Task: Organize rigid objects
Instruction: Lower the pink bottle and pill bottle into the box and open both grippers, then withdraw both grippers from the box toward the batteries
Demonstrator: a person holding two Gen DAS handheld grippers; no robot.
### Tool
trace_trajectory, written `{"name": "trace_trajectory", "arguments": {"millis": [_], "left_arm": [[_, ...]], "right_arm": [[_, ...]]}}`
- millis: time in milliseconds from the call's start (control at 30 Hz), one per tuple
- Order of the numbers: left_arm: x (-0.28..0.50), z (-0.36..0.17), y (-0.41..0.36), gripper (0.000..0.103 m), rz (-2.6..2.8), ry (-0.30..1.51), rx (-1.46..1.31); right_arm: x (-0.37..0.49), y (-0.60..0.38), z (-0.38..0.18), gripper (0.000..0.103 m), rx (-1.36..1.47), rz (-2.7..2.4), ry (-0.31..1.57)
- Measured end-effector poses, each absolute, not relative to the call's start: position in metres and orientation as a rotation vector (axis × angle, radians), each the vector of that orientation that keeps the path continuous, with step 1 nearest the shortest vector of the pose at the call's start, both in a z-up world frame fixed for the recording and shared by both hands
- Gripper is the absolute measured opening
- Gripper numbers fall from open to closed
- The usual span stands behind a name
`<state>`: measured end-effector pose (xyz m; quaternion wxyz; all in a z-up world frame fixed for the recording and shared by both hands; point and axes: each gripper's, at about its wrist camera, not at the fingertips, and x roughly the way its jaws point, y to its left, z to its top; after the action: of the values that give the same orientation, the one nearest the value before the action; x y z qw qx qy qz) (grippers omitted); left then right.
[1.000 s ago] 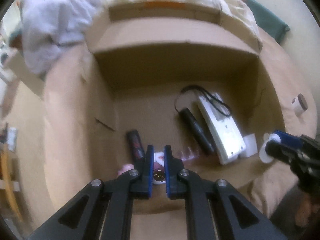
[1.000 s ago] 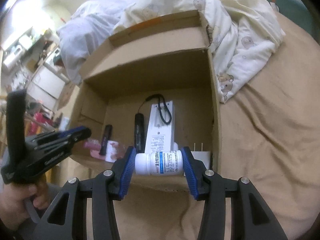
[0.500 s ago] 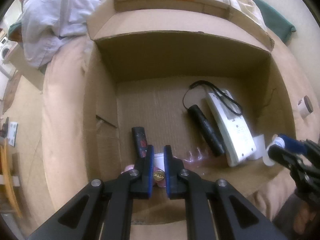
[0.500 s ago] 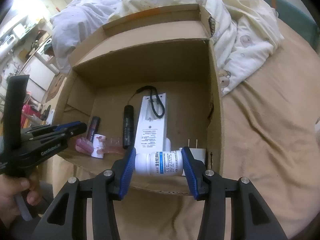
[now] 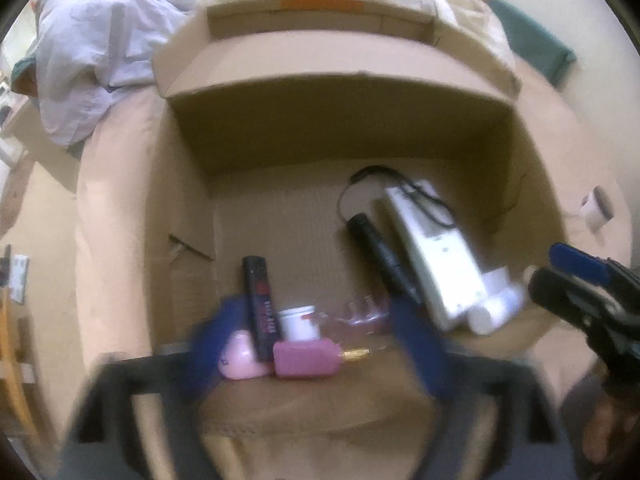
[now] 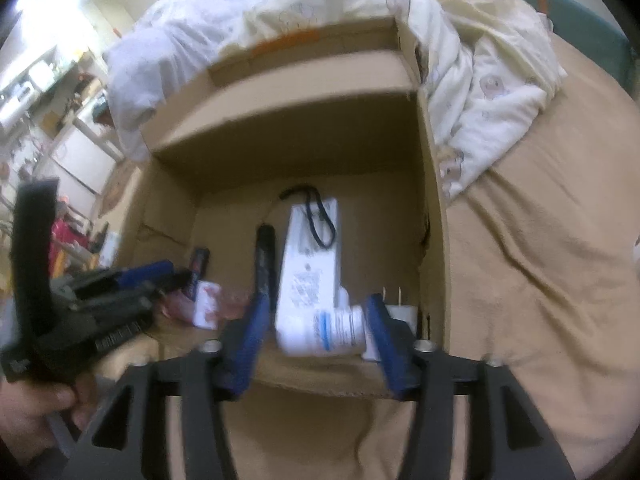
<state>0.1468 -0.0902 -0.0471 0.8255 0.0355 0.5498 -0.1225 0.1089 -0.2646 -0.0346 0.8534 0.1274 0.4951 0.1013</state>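
An open cardboard box (image 5: 344, 128) lies on a tan bed. My left gripper (image 5: 316, 344) is open at the box's near edge; a pink object with a gold tip (image 5: 308, 358) lies free between its blurred jaws. Beside it are a black tube (image 5: 260, 300), a small white jar (image 5: 300, 322), a black flashlight (image 5: 380, 252) and a white device (image 5: 436, 260). My right gripper (image 6: 316, 332) is open over the box's near right corner. The white pill bottle (image 6: 324, 332) lies tilted between its jaws, touching only the right one.
A white plug adapter (image 6: 400, 308) stands in the box's right corner. Bedding (image 6: 480, 80) is piled behind and right of the box. A small roll (image 5: 596, 212) lies on the sheet to the right. Furniture (image 6: 48, 92) is at far left.
My left gripper has opened and let go of the pink object, which now lies in the box. My right gripper has widened and the pill bottle has tipped loose.
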Motion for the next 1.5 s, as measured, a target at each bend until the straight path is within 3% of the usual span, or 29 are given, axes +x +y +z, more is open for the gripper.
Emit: {"name": "trace_trajectory", "arguments": {"millis": [100, 133, 1133, 1500], "left_arm": [[0.142, -0.035, -0.092, 0.099, -0.249, 1.142, 0.083], [0.141, -0.032, -0.092, 0.103, -0.248, 1.128, 0.082], [0.102, 0.010, -0.049, 0.103, -0.167, 1.124, 0.083], [0.077, -0.008, -0.014, 0.103, -0.099, 1.190, -0.028]], "right_arm": [[0.106, -0.272, -0.021, 0.102, 0.322, 0.222, 0.965], [0.106, -0.274, -0.018, 0.103, 0.336, 0.224, 0.949], [0.086, -0.278, -0.003, 0.103, 0.335, 0.177, 0.858], [0.044, -0.253, -0.022, 0.103, 0.291, 0.223, 0.985]]}}
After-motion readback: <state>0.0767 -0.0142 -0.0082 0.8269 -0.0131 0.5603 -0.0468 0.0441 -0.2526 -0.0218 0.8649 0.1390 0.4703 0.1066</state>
